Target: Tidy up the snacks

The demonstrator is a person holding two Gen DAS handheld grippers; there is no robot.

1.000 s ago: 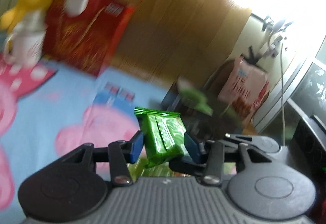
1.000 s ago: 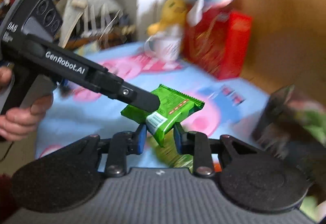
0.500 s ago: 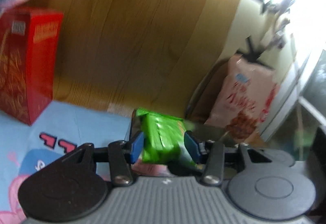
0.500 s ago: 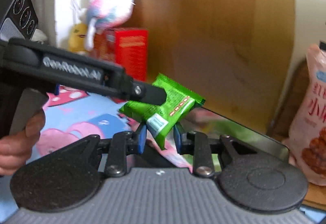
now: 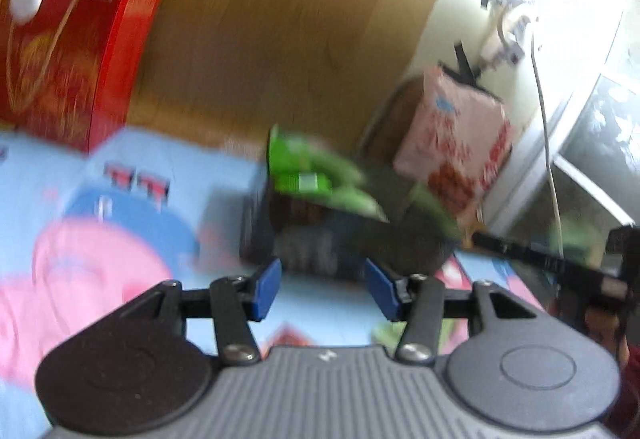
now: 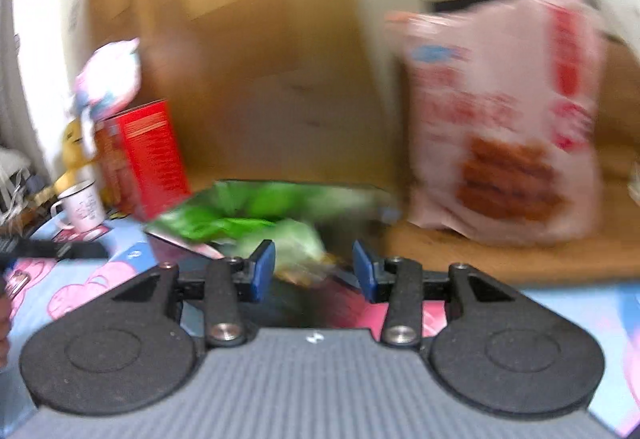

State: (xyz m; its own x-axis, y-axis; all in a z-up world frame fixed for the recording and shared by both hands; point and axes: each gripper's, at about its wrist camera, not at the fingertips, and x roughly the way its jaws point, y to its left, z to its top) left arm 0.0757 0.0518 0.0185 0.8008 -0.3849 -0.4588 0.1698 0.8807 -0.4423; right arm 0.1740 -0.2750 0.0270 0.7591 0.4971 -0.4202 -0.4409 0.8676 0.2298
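Both views motion-blurred; detail soft.

Left gripper (image 5: 322,289): jaws spread, nothing between the blue pads. It sits near side of a dark box (image 5: 304,235) on the cartoon cloth (image 5: 120,199).

Right gripper (image 6: 314,271): jaws spread too, nothing pinched. Green blur lies just beyond the pads, apparently not between them.

Green packets (image 5: 308,175): heaped in and over the box's rim, at least two or three, count unclear through the blur. In the right view the same green heap (image 6: 240,215) lies right of the red carton (image 6: 148,159), in front of the wood panel (image 6: 260,59).

Other items: pink bag (image 5: 456,143) standing far right, beside the box. Mug (image 6: 82,205) and plush toy (image 6: 108,79) far left by the carton.

Progress, as a judgement: several green packets look binned, and neither tool carries anything, so this reads as a gap between loads. A green scrap (image 5: 386,333) shows near the left gripper, low on the cloth; possibly another packet left to collect, too blurred to be sure. Whether the pink bag or the carton count as snacks to sort, cannot tell.
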